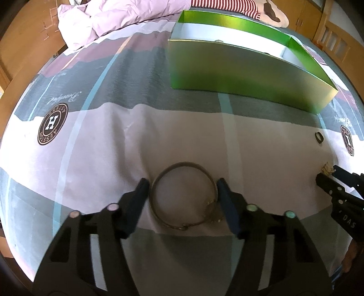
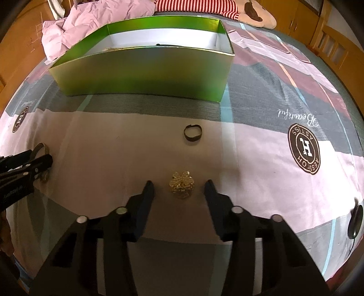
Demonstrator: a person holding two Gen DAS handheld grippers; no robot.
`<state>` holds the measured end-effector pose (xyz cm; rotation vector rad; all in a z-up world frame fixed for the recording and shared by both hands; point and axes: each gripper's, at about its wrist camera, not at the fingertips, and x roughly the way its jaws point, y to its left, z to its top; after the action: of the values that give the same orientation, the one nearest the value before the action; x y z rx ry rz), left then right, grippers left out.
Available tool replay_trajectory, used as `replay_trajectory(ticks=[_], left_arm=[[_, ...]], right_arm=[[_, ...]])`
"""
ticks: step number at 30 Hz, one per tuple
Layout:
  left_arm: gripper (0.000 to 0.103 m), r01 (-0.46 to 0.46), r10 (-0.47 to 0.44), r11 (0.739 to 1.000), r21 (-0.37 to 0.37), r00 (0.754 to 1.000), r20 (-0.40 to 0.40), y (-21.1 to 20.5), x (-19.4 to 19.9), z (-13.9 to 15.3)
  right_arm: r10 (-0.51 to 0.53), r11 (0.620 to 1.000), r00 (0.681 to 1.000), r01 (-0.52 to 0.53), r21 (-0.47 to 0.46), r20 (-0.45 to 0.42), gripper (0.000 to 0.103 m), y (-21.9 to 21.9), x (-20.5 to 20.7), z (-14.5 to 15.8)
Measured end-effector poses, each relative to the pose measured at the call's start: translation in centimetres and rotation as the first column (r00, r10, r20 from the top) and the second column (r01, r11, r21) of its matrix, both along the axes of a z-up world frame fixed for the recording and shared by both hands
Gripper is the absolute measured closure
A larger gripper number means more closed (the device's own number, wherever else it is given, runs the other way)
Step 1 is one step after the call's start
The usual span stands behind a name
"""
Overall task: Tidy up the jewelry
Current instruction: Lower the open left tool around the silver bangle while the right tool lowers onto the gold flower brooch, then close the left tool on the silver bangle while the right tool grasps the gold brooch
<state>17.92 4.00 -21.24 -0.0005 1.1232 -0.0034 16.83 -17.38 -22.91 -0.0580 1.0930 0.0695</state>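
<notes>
Nearest to my left wrist camera, the left gripper (image 1: 183,187) stands wide, its two fingers flanking the metal bangle (image 1: 183,197), which lies flat on the bedsheet (image 1: 109,164). Both fingertips sit just beside the bangle's outer rim; I cannot tell whether they touch it. A small clasp or charm on the bangle's near right edge is too blurred to identify.

In my right wrist view, the right gripper (image 2: 179,190) is also spread wide, with the gold brooch (image 2: 181,185) lying on the sheet between its fingertips, apart from both. The brooch appears flower-shaped or bow-shaped; I cannot resolve finer detail. In the left view only a corner of it shows, at the right gripper's tips.

Farther out on the sheet lies a small dark ring (image 2: 192,133), well apart from both grippers.

The work surface is a bed covered by a sheet printed in pale pink, grey and maroon blocks with teal stripes and round brown "H" emblems (image 2: 304,148).

Beyond the ring stands the green box (image 2: 145,75), open-topped with a white interior. Its near wall hides most of the floor; only slivers of dark and gold-toned contents show above the rim.

Behind the box are a crumpled pink quilt (image 1: 95,18) and a red-and-white striped plush toy (image 2: 227,8), cut off by the frame. Wooden furniture (image 2: 327,38) borders the bed.
</notes>
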Motion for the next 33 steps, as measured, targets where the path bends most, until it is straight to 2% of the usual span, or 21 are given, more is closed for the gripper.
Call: replay_trajectory(ticks=[1,3,5,16,22,23,25,26,27,33], left_arm=[[0.043,-0.003,0.003,1.0,-0.007,1.0,0.0,0.1,0.0,0.0],[0.043,-0.004,0.004,1.0,-0.014,1.0,0.001,0.2,0.0,0.1],[0.043,-0.005,0.005,1.0,-0.023,1.0,0.005,0.3,-0.1,0.3],[0.043,-0.003,0.005,0.998,-0.068,1.0,0.03,0.6,-0.4,1.3],[0.043,0.01,-0.009,0.999,-0.051,1.0,0.023,0.4,-0.3,1.1],[0.043,0.012,-0.011,0.999,-0.048,1.0,0.021,0.4,-0.3,1.0],[0.041,0.01,-0.01,0.999,-0.041,1.0,0.014,0.3,-0.3,0.7],[0.039,0.01,-0.009,0.999,-0.04,1.0,0.011,0.3,-0.3,0.6],[0.035,0.009,-0.009,0.999,-0.041,1.0,0.008,0.3,-0.3,0.6],[0.034,0.015,-0.015,1.0,-0.017,1.0,-0.006,0.0,0.0,0.1]], right_arm=[[0.005,1.0,1.0,-0.005,-0.002,0.0,0.063,0.1,0.0,0.0],[0.014,1.0,1.0,-0.014,-0.002,0.002,0.073,0.3,0.0,0.2],[0.017,1.0,1.0,-0.017,0.003,-0.001,0.077,0.3,0.0,0.2],[-0.007,1.0,1.0,0.007,0.026,0.013,0.081,-0.6,-0.2,0.9],[-0.012,1.0,1.0,0.011,0.027,0.012,0.081,-1.1,-0.2,1.0],[-0.01,1.0,1.0,0.01,0.023,0.008,0.081,-1.0,-0.3,0.9],[-0.011,1.0,1.0,0.011,0.019,0.006,0.069,-0.9,-0.3,0.8],[-0.013,1.0,1.0,0.013,0.021,0.01,0.056,-0.9,-0.4,0.8],[-0.013,1.0,1.0,0.013,0.021,0.018,0.053,-0.9,-0.6,0.8],[0.003,1.0,1.0,-0.003,-0.019,0.017,0.053,-0.3,-0.5,0.4]])
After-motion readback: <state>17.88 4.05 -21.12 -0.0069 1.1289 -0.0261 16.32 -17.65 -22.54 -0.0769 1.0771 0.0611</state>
